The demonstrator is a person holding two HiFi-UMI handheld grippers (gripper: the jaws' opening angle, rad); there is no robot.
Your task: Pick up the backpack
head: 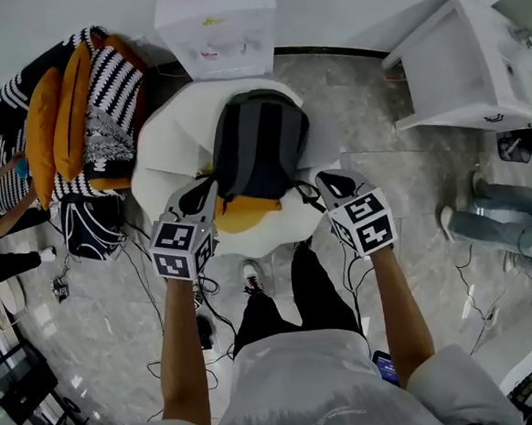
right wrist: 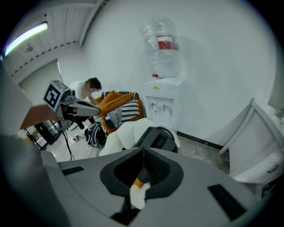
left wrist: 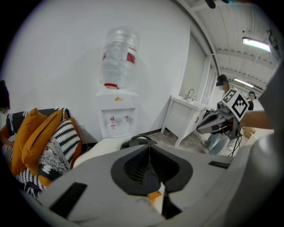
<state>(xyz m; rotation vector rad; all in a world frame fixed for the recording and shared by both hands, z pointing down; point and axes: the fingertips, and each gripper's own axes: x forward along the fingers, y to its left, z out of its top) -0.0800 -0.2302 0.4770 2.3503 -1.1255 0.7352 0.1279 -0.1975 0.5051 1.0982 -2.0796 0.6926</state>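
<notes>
Left hand-held gripper and right hand-held gripper both have their jaws closed on nothing, flanking the orange near end of the grey backpack. It lies along the middle of a white cushioned seat. A water dispenser stands beyond the seat's far edge.

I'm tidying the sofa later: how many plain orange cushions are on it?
2: one orange cushion leftmost on the sofa, the other beside it, against the striped cushions. More may be hidden.
</notes>
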